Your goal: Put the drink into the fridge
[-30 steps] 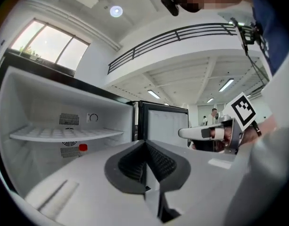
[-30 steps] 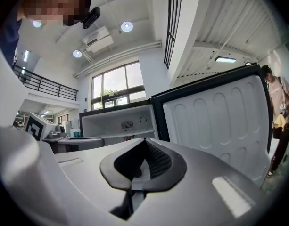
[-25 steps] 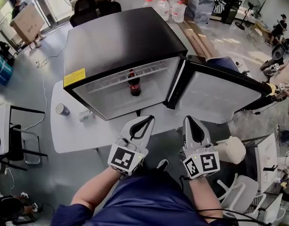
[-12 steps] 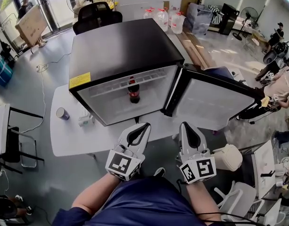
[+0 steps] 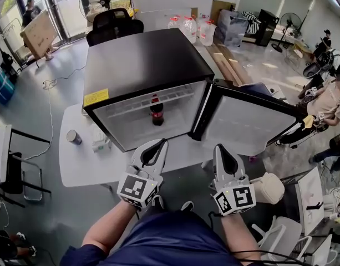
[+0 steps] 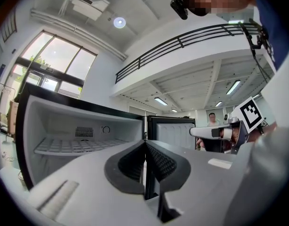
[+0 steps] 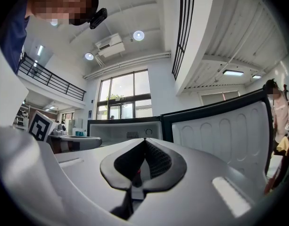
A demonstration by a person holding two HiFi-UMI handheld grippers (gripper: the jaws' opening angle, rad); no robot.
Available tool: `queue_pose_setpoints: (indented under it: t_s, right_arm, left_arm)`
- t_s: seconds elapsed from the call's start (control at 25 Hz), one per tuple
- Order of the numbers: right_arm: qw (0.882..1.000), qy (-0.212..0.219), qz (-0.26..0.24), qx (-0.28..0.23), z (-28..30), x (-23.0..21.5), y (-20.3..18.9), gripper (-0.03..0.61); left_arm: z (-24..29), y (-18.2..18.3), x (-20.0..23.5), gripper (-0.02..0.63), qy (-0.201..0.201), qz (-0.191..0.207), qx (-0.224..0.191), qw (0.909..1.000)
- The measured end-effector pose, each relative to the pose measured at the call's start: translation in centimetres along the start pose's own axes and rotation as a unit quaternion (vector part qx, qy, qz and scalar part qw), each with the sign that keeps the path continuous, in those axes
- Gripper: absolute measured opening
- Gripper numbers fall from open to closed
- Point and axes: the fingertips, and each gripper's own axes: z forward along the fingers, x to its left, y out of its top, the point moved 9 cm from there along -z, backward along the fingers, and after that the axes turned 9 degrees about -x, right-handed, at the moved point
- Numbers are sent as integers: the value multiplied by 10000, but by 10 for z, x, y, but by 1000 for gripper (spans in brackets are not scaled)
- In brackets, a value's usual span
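Black fridge (image 5: 142, 60) open, drink (image 5: 156, 111) inside; L gripper (image 5: 160, 143), R gripper (image 5: 220, 148) closed.

The drink (image 5: 156, 111) is a small bottle of dark cola with a red cap and a red label. It stands upright inside the fridge (image 5: 142, 60), about midway across the open compartment and apart from both side walls. The fridge is a compact black box with a white lining – its top is glossy and bare, and a yellow sticker (image 5: 96, 97) sits at the near left corner of the front edge. A white wire shelf (image 5: 170, 91) crosses the compartment high up (the bottle's cap reaches about its level). The door (image 5: 253, 123) stands wide open, swung out to the right – its pale inner face is turned towards the near side. The fridge rests on a white table (image 5: 86, 159).
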Motion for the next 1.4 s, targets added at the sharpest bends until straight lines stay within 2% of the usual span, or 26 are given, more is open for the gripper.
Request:
queue_pose_setpoints:
  t_s: [0.12, 0.32, 0.8, 1.4]
  right_arm:
    - [10000, 10, -32, 18, 0, -1, 0, 6]
    - [9997, -8, -239, 2, 8, -10, 1, 6]
    - [9994, -239, -231, -13, 14, -29, -7, 6]
    - [9993, -208, -263, 179, 28, -20, -18, 6]
  left_arm:
    - [2, 1, 5, 5, -19, 32, -2, 10000]
    - [24, 14, 24, 5, 43, 329, -137, 9994]
    - [32, 9, 42, 5, 316, 220, -81, 9992]
    - [30, -14, 65, 5, 436, 106, 170, 9988]
